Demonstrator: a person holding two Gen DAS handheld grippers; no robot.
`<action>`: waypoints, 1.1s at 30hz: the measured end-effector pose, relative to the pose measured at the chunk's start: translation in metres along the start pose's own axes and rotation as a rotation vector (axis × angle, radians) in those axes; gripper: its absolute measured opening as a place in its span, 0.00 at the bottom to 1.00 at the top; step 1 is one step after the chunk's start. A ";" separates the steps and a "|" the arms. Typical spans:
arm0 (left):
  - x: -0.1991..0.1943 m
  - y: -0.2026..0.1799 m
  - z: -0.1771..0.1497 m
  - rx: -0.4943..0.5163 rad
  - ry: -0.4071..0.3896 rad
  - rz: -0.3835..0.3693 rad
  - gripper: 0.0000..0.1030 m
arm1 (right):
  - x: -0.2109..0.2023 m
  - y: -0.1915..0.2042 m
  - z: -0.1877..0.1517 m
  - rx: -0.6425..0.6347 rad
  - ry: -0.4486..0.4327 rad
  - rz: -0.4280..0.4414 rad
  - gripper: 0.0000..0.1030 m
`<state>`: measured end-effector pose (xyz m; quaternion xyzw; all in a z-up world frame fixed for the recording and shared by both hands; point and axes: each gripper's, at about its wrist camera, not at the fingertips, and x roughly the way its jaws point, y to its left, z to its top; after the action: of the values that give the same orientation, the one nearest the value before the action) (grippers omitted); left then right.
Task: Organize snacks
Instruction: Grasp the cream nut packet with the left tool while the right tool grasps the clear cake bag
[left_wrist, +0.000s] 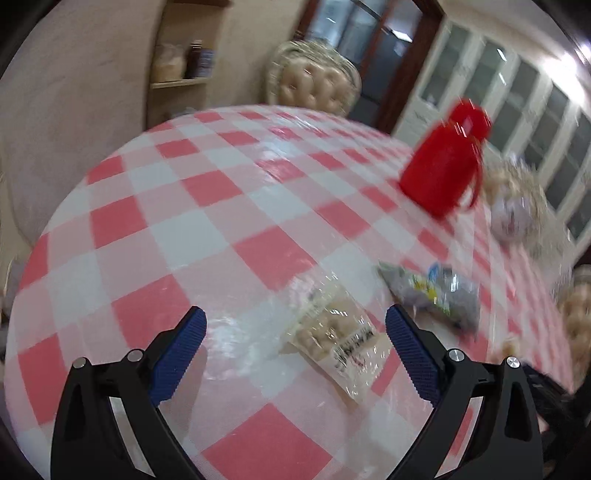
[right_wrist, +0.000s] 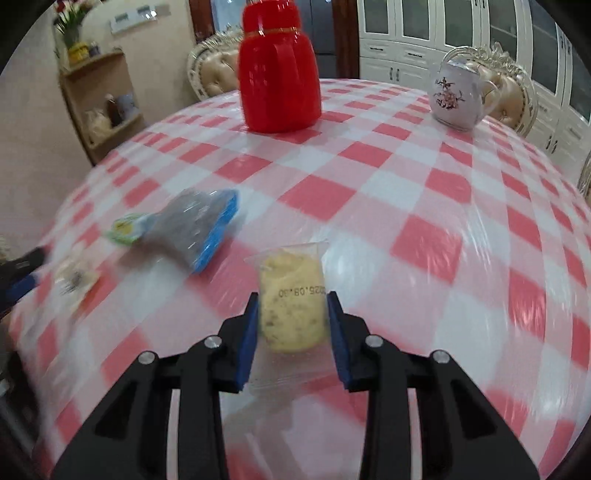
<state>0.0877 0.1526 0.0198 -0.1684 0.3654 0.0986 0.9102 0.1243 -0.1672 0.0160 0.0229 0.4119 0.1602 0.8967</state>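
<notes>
My right gripper (right_wrist: 292, 300) is shut on a clear packet holding a yellow cake (right_wrist: 290, 273), its blue pads pressed against both sides just above the checked tablecloth (right_wrist: 406, 192). To the left lies a grey packet with a blue edge (right_wrist: 192, 225), and further left a blurred clear packet of beige snacks (right_wrist: 75, 277). My left gripper (left_wrist: 295, 314) stands open low over the table. The beige snack packet (left_wrist: 338, 341) lies flat near its right finger. The grey packet (left_wrist: 432, 295) rests beyond that finger.
A red jug (right_wrist: 279, 74) stands at the back of the round table, and a white flowered teapot (right_wrist: 458, 96) at the back right. Padded chairs (right_wrist: 214, 70) ring the far edge. A wooden shelf (right_wrist: 99, 99) stands against the left wall.
</notes>
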 end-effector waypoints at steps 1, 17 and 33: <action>0.003 -0.006 0.000 0.041 0.013 0.006 0.92 | -0.008 0.000 -0.005 0.012 -0.009 0.023 0.35; 0.049 -0.042 -0.001 0.500 0.201 -0.041 0.93 | -0.062 0.013 -0.039 0.050 -0.084 0.175 0.35; 0.055 -0.055 -0.003 0.589 0.240 -0.153 0.95 | -0.068 0.012 -0.039 0.052 -0.105 0.175 0.35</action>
<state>0.1420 0.1040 -0.0079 0.0648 0.4694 -0.1005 0.8749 0.0505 -0.1799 0.0417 0.0906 0.3649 0.2254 0.8988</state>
